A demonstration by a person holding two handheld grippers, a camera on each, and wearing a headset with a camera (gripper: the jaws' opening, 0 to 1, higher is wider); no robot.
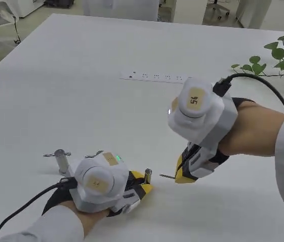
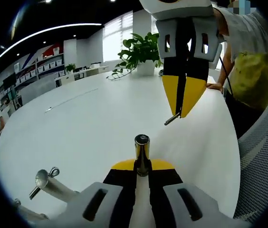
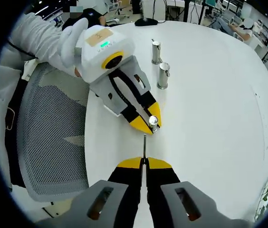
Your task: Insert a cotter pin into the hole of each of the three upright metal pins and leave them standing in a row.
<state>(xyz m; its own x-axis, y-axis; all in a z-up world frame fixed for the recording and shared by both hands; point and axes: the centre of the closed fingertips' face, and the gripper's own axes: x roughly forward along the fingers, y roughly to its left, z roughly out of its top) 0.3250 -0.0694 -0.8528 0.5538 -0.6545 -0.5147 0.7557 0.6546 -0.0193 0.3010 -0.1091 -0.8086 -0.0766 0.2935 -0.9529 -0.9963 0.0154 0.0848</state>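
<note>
My left gripper (image 1: 144, 184) is shut on a short upright metal pin (image 1: 147, 175) near the table's front edge. Its top (image 2: 141, 141) rises between the yellow jaws in the left gripper view. My right gripper (image 1: 181, 177) is shut on a thin cotter pin (image 1: 167, 176) whose tip points at that metal pin from the right, a small gap away. The cotter pin (image 3: 144, 145) stops just short of the pin head (image 3: 153, 124). Two more metal pins (image 3: 163, 75) (image 3: 156, 51) stand behind the left gripper. The left one (image 1: 60, 159) has a cotter pin through it.
A white power strip (image 1: 154, 77) lies across the middle of the table. A potted plant (image 1: 283, 50) stands at the far right edge. A mesh chair (image 3: 48, 142) sits at the near side of the table. A person (image 2: 255, 71) stands by the table's right edge.
</note>
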